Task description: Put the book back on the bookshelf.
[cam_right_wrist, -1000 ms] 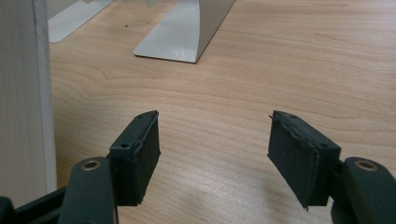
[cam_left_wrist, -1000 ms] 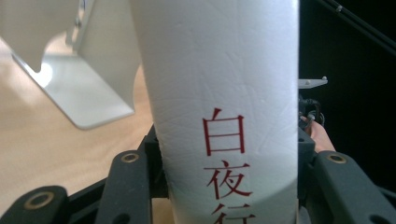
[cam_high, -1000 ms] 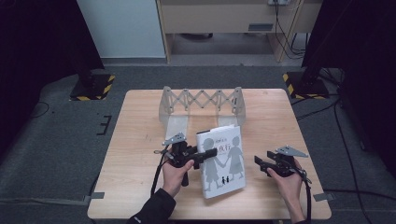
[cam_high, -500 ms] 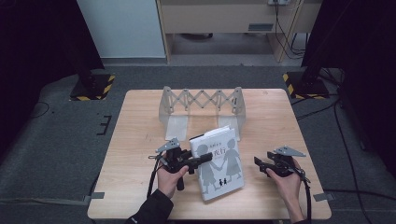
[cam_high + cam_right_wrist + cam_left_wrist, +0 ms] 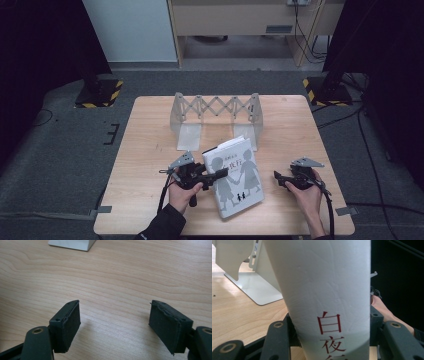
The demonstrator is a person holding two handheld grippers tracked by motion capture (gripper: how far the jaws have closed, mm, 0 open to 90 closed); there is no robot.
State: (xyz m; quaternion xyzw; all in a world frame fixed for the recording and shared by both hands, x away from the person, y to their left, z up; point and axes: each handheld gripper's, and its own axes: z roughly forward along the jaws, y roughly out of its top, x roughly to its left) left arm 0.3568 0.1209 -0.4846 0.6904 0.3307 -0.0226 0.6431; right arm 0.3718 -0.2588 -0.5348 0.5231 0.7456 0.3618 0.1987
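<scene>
A: Where is the book located?

B: Near the table's front edge, clamped at its spine by the left gripper, whose jaws have just been easing; the contact is probably retained.

A: And the right gripper?

B: Jaws have just been spread wider; nothing is held.

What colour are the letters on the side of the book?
Red, on the white spine of the book; the left gripper view shows them best.

A lab or test studio: a small light wooden counter stands alone on grey carpet, flanked by black stands with yellow-and-black hazard-striped bases. Black curtains hang at both sides, and loose cables trail across the floor.
</scene>
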